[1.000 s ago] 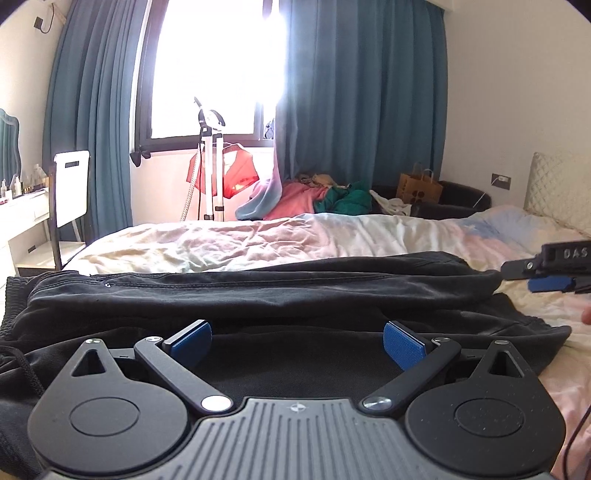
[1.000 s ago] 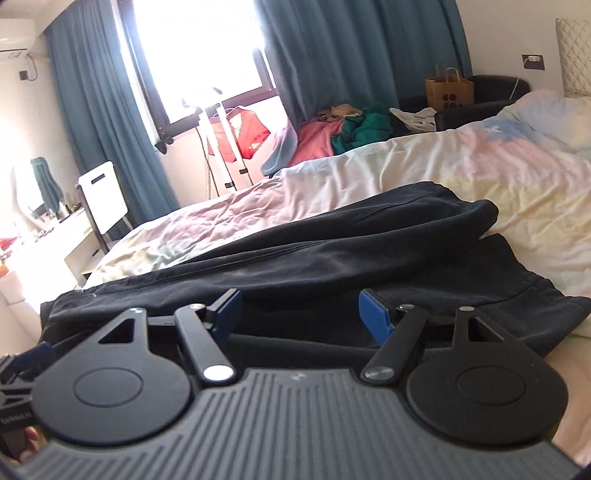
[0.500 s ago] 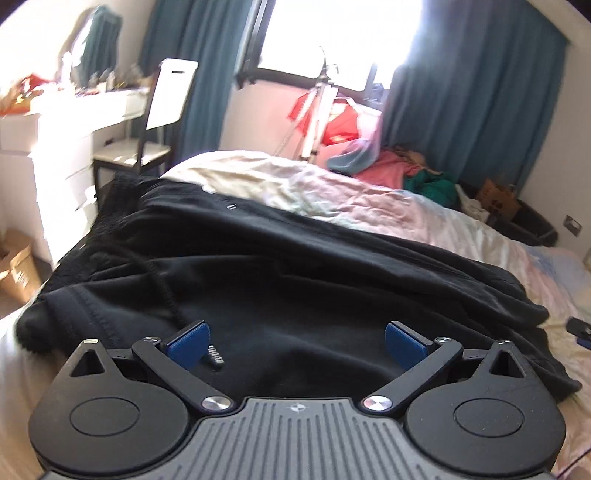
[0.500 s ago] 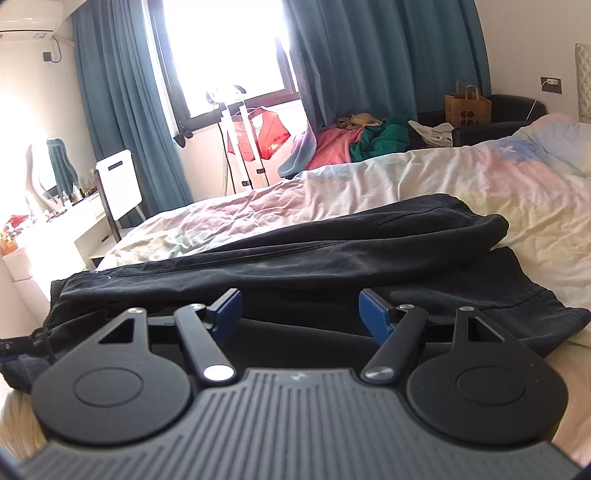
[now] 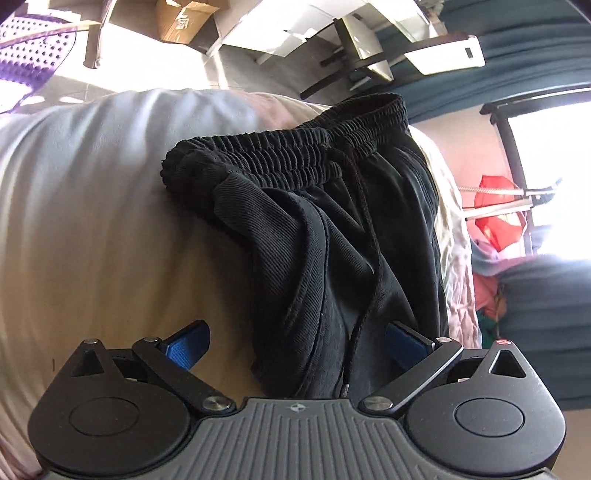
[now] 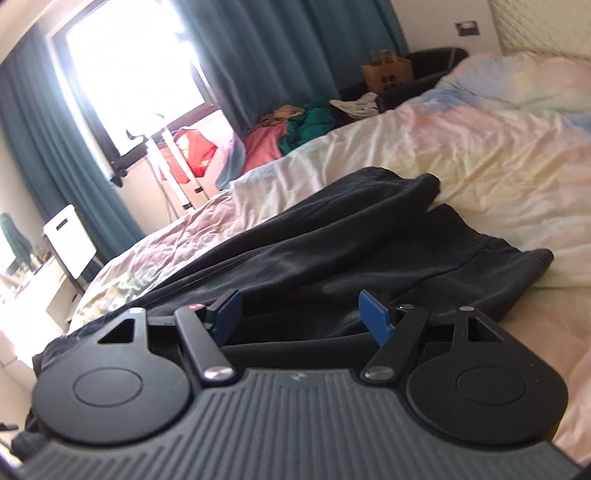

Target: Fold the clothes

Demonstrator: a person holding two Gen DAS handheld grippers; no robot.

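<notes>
- The black trousers (image 5: 332,236) lie spread on the bed (image 5: 92,221), over its pale crumpled cover.
- In the left wrist view the gathered waistband (image 5: 295,147) is at the far end near the bed's edge, and the drawstring (image 5: 369,258) trails back towards the camera.
- The left tongs (image 5: 295,345) stand apart: one blue pad is over bare cover, the other is over the dark cloth, and the trousers' side edge runs between them. Neither pad presses on the cloth.
- The right tongs (image 6: 301,314) are likewise apart, low over the trouser legs (image 6: 369,236), with dark cloth beneath and between the pads but nothing clamped.
- A second ago the left view looked level across the trousers to the window and curtains; now it has rolled sideways and looks along the garment at the waistband, with the floor and a cardboard box (image 5: 181,18) beyond.
- The right view has tilted only a little; the trousers lie as before, and its tongs are equally wide.
</notes>
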